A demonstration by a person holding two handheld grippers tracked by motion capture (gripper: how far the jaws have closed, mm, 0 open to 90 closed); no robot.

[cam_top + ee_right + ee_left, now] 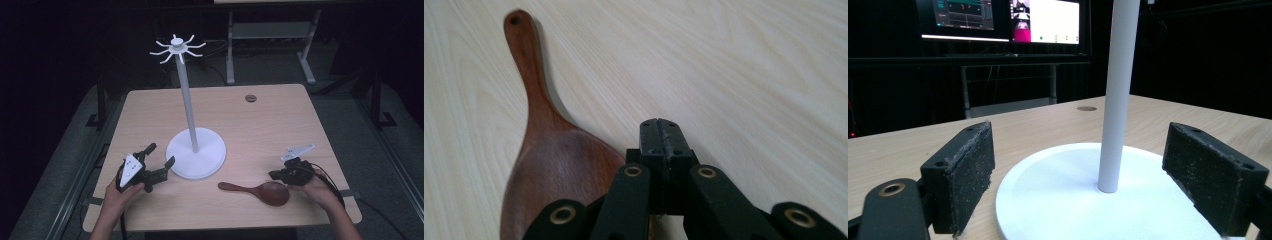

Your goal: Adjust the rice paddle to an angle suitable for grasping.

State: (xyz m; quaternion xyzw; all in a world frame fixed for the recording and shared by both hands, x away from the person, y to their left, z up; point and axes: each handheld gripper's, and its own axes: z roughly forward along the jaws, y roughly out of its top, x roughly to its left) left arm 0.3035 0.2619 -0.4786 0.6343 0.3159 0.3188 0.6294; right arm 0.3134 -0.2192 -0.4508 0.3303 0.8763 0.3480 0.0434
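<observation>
Left gripper (159, 156) gapes wide at the white hook stand's (195, 152) base, right gripper (276, 175) pinched shut and empty with the wooden spoon (260, 191) just beside; likely pre-grasp, next needs opening over the spoon handle.

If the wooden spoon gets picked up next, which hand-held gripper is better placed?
Probably the right hand-held gripper: it sits beside the wooden spoon bowl, though its jaws are shut. The left hand-held gripper is open but faces the white stand.
</observation>
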